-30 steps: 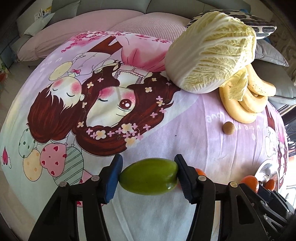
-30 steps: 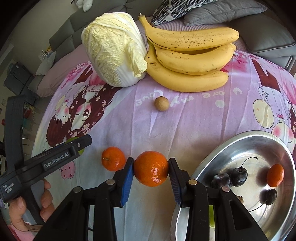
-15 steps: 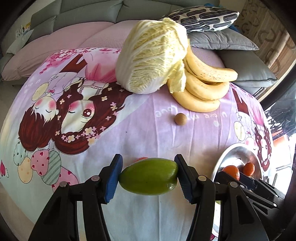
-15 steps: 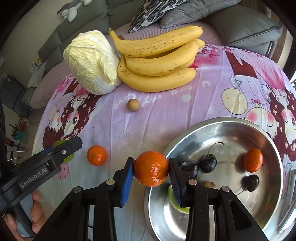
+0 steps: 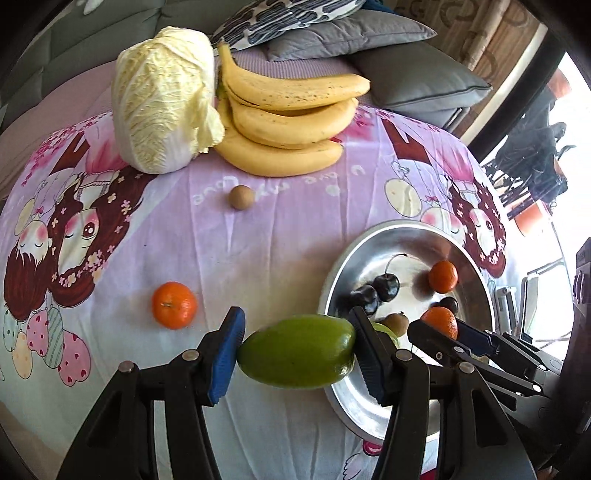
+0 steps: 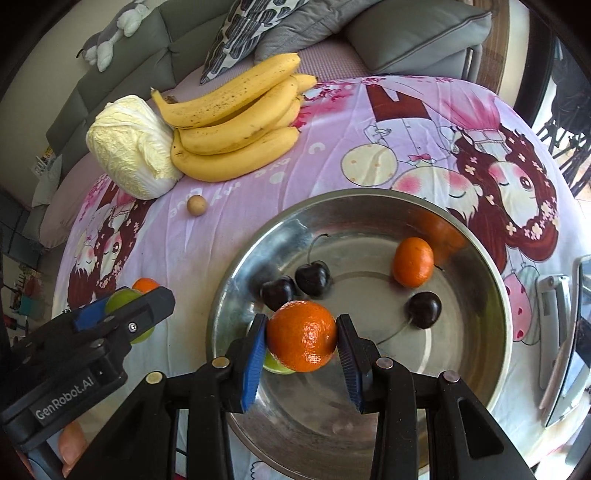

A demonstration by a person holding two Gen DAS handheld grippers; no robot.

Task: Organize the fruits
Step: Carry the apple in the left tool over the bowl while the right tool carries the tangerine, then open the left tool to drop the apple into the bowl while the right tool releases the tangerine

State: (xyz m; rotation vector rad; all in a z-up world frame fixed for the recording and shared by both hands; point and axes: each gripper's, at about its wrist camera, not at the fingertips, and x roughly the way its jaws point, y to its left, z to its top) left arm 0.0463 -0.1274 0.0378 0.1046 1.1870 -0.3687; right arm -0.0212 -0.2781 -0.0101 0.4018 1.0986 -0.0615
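We see the left tool (image 5: 297, 354) pinching an oblong green mango-like fruit (image 5: 295, 357) between its blue pads, the fruit held lengthwise across the jaws, just beside the near-left rim of the round stainless steel bowl (image 5: 341, 266). The right tool (image 6: 301, 345) is clamped on a round orange tangerine (image 6: 301, 335) and hangs over the near side of the bowl's interior.

Inside the bowl lie a smaller orange tangerine (image 6: 412, 261) toward the far right, two dark cherries (image 6: 312, 277) touching each other near the left wall, a third dark cherry (image 6: 423, 309) apart from them, and a pale green fruit (image 6: 275, 365) mostly hidden under the held tangerine — we cannot tell what kind it is.

On the pink cartoon-print cloth (image 5: 280, 236) covering the tabletop, a loose tangerine (image 5: 174, 305) sits to the left of the left tool, well apart from the bowl. Farther back a small round tan fruit (image 5: 241, 197) lies alone, near a bunch of yellow bananas (image 5: 291, 129) that touches a pale napa cabbage (image 5: 162, 99). Behind the tabletop — grey sofa cushions (image 5: 417, 74) and a black-and-white patterned pillow (image 6: 245, 33).
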